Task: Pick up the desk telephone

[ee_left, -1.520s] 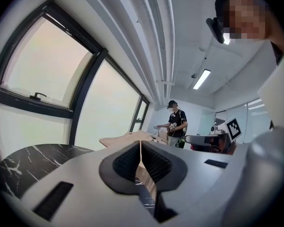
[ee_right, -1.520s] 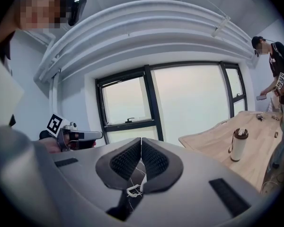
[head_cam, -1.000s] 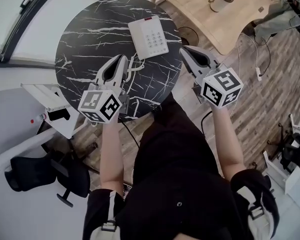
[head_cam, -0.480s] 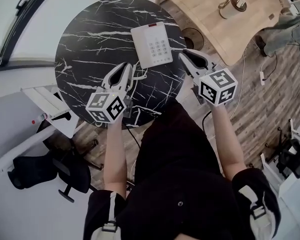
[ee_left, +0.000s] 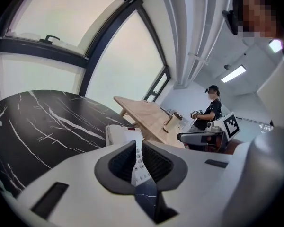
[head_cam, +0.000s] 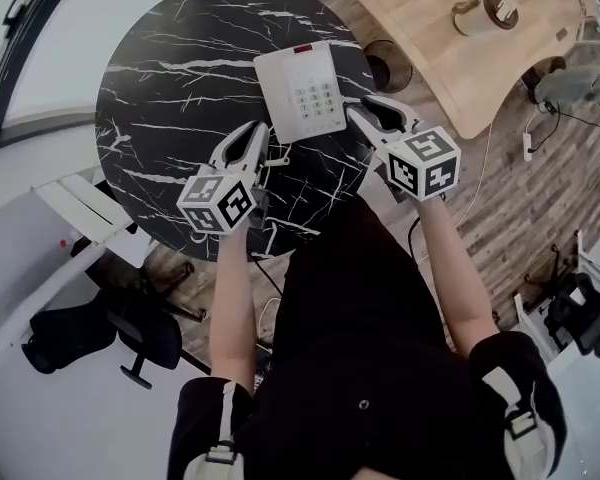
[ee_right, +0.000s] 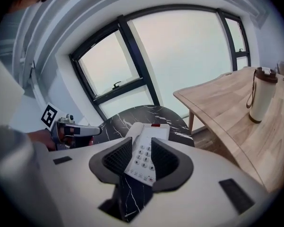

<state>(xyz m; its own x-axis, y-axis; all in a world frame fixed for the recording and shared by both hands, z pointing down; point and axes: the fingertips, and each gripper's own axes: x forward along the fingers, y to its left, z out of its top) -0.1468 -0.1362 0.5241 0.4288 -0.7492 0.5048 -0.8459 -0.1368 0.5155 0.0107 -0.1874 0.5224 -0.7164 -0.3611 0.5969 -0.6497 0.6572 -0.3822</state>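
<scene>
White left gripper (head_cam: 259, 128): jaws are seen pressed together with nothing between them; it is held low in the middle of the head view, over the table's near edge, just beside the phone's lower left corner.
Right gripper (head_cam: 365, 110): jaws are opening and nothing is clasped; the keypad is seen through the gap, beyond the tips. It is held just right of the phone's lower right corner.
Step in hand: the approach, it is judged; the phone is not yet touched.
Desk telephone (head_cam: 305, 90): it lies flat on the table, upper centre of the head view, just past both sets of tips.
Next move: the left jaws would have to be parted, and each gripper brought onto its own side edge, since the flat, wide body is judged awkward for one grip.
Coiled cord (head_cam: 277, 152): it lies at the phone's lower left, beside the left gripper, and could be snagged.
Round table (head_cam: 160, 98): black marble, white-veined.
Wooden desk (head_cam: 430, 38): upper right, well apart; a flask (head_cam: 485, 13) is carried on it. Neither is judged to be in the way.
</scene>
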